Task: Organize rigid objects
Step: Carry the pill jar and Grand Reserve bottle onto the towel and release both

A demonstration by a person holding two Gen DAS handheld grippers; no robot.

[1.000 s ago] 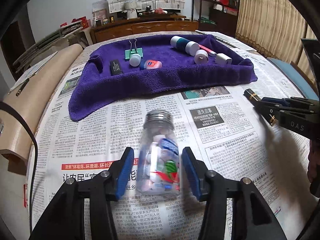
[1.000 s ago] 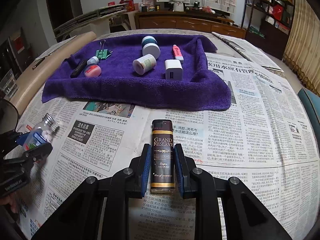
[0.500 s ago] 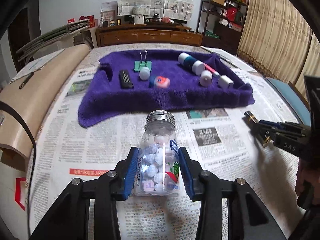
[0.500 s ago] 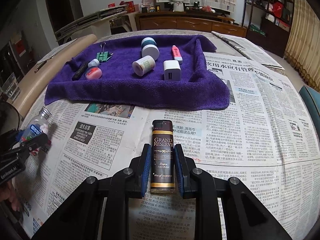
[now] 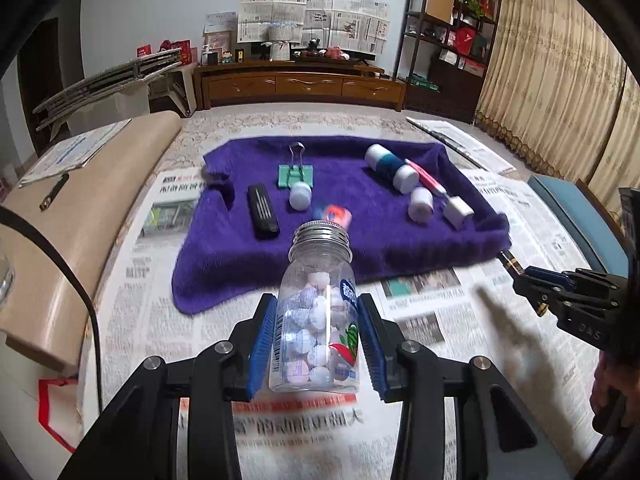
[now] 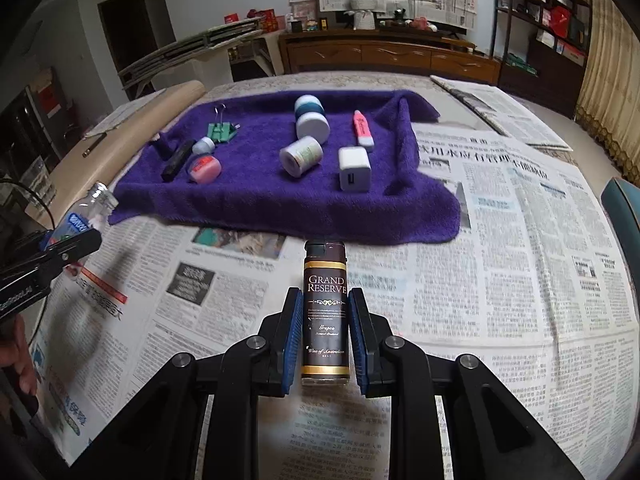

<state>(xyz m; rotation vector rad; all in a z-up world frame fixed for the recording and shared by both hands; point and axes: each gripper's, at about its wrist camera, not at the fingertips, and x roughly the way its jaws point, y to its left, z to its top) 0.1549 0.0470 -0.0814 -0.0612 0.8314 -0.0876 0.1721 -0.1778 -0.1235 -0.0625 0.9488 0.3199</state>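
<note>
The left tool (image 5: 317, 344) now squeezes the candy jar (image 5: 316, 316) tight and has lifted it off the newspaper (image 5: 500, 360), closer to the purple towel (image 5: 360, 240). The right tool (image 6: 324, 340) still grips the dark little bottle (image 6: 325, 312). Both can go on the towel next.

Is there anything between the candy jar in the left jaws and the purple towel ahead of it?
Nothing visible blocks it. The candy jar is clamped in the left gripper, and only bare newspaper lies before the purple towel. On the towel, the pink tin sits just past the near edge.
</note>
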